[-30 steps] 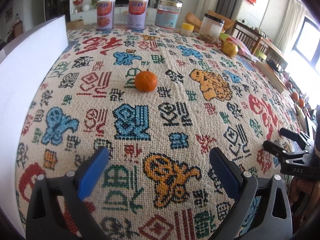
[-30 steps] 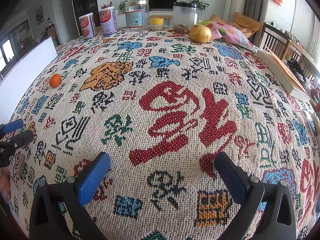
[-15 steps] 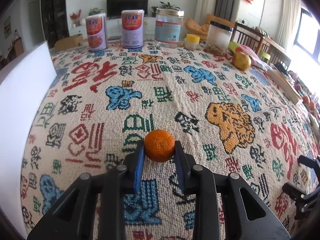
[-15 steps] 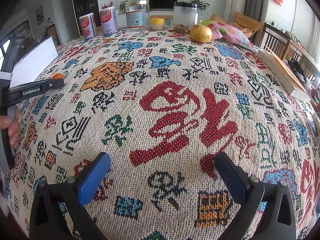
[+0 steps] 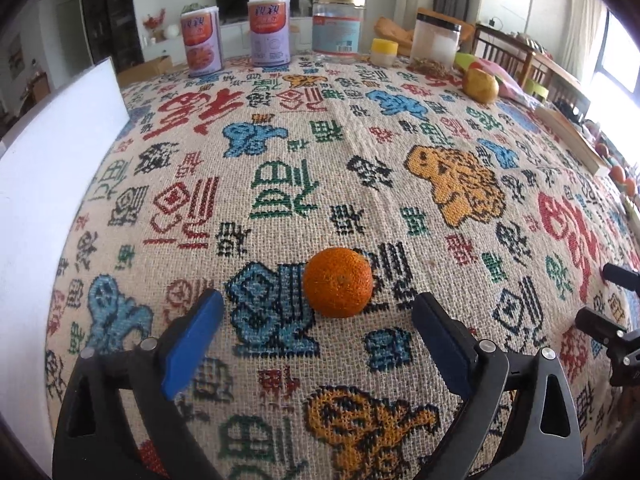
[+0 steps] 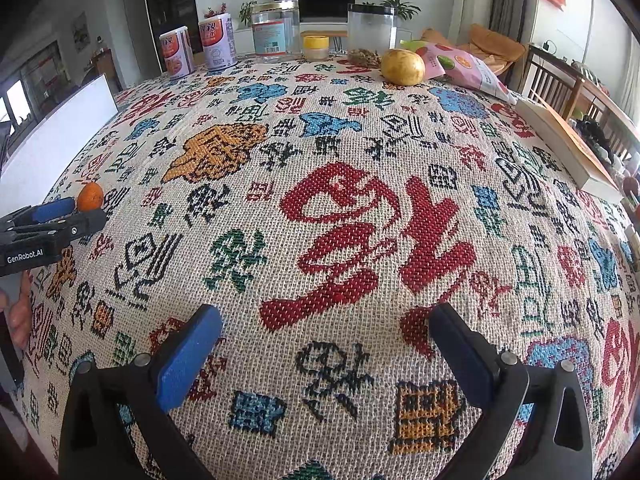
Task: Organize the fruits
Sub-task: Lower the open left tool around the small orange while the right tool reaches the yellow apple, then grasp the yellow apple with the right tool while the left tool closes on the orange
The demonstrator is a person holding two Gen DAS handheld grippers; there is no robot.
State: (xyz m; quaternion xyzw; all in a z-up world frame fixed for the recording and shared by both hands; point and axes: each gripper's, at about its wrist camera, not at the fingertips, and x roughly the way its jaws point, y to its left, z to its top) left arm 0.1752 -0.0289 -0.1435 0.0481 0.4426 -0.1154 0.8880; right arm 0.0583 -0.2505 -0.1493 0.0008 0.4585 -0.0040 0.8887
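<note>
Right now the mandarin [image 5: 338, 282] sits on the woven patterned tablecloth [image 5: 360, 152], just ahead of the left gripper [image 5: 316, 320] and roughly centred between its spread blue pads [image 5: 192, 340], touching neither. Jaws have just been opening wide; nothing held. Right gripper [image 6: 324, 356] hangs equally wide over bare cloth, empty, well apart from the fruit. Handling guess: light, roundish, soft peel with some give, likely to roll on a nudge, bruises if squeezed hard. Best taken across its widest middle, pads on opposite sides, gentle close. Versus half a second ago: the pads were clamped on the mandarin then, now released, and the fruit rests at a different spot, on the blue motif instead of by the green one. A second ago it lay further off, jaws open. A yellow pear-like fruit [image 6: 402, 67] sits far across the table by the jars [image 6: 276, 32] and snack bag [image 6: 464, 66], untouched.
</note>
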